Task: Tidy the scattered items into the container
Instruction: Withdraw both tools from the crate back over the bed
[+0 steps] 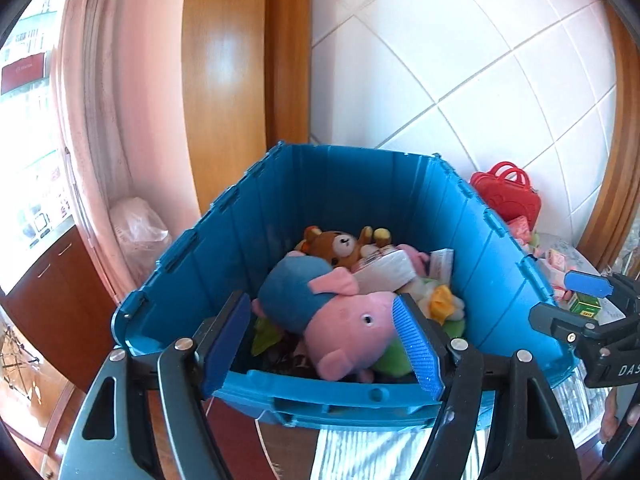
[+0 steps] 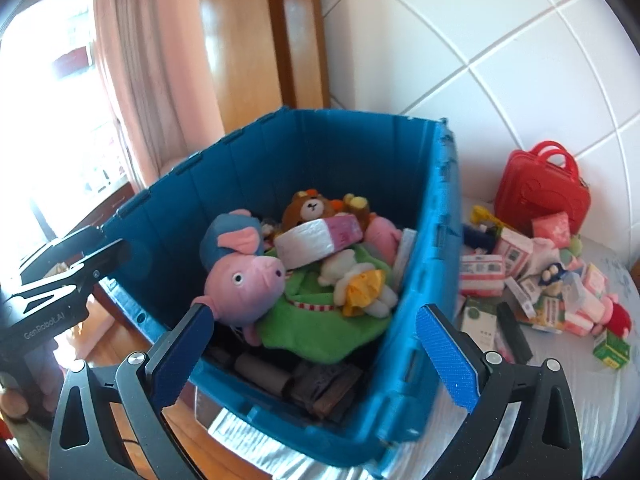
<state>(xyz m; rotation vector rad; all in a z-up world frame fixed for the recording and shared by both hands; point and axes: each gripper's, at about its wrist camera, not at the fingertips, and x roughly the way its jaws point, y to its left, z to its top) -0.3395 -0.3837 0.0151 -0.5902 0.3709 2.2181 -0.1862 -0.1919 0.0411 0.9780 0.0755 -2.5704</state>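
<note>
A blue plastic bin (image 1: pixel 320 398) (image 2: pixel 424 240) stands at the edge of a bed. In it lie a pink pig plush (image 1: pixel 344 328) (image 2: pixel 244 276) with a blue body, a brown bear (image 1: pixel 340 246) (image 2: pixel 310 206), a white roll (image 2: pixel 308 242), a green plush (image 2: pixel 320 316) and other toys. My left gripper (image 1: pixel 322 344) hovers over the bin's near rim, open, its pads clear of the pig below. My right gripper (image 2: pixel 316 352) is open and empty above the bin's near corner. Scattered packets and small boxes (image 2: pixel 520 280) lie on the bed to the right of the bin.
A red toy case (image 2: pixel 544 188) (image 1: pixel 506 196) stands against the white tiled wall behind the pile. A green box (image 2: pixel 612 350) lies at the pile's near edge. A pink curtain (image 1: pixel 100 120), a wooden frame (image 1: pixel 224 80) and a plastic bag (image 1: pixel 136 228) are left of the bin.
</note>
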